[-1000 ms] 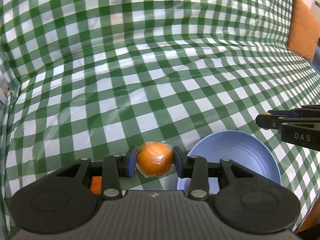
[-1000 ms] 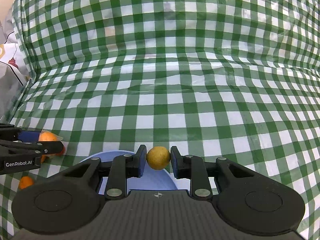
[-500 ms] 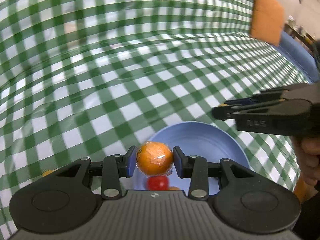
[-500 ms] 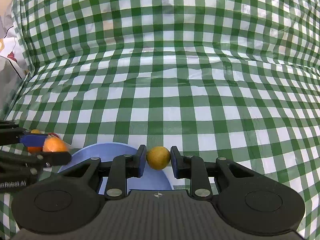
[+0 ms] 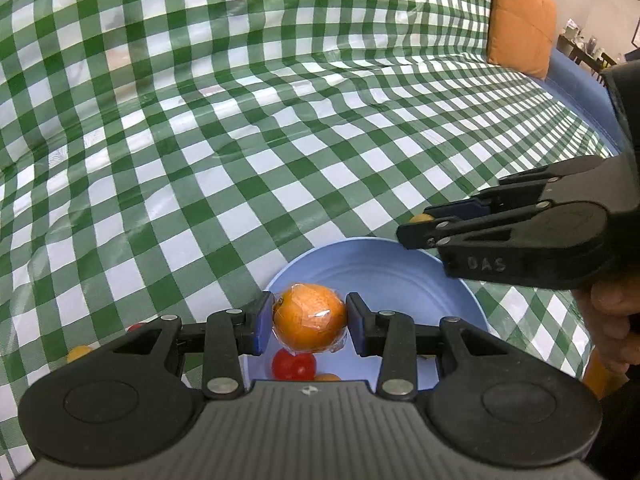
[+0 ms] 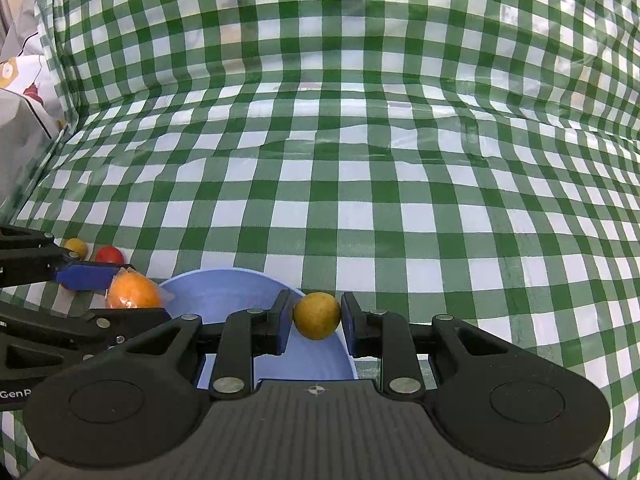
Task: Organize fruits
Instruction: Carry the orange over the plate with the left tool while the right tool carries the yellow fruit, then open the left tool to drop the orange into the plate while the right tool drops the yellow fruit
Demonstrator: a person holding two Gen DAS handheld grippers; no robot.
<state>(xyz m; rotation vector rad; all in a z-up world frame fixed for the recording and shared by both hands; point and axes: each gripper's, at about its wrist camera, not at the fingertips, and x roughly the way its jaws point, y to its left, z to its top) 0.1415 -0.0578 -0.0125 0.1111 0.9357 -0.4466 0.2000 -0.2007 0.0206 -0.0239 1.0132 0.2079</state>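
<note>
My left gripper [image 5: 309,322] is shut on a plastic-wrapped orange [image 5: 310,317] and holds it above the near left part of the blue bowl [image 5: 384,268]. A red fruit [image 5: 294,365] and an orange one [image 5: 327,377] lie in the bowl below it. My right gripper [image 6: 313,318] is shut on a small yellow fruit [image 6: 317,315] over the bowl's right rim [image 6: 224,292]. The right gripper also shows in the left wrist view [image 5: 416,224]. The left gripper with the orange [image 6: 133,290] shows in the right wrist view.
A green and white checked cloth [image 6: 360,160] covers the surface and rises at the back. A small yellow fruit [image 6: 76,247] and a red one [image 6: 109,255] lie on the cloth left of the bowl. An orange cushion [image 5: 520,24] stands at far right.
My left gripper has moved right with the orange, from over the cloth to above the bowl. My right gripper has stayed over the bowl's rim with the yellow fruit.
</note>
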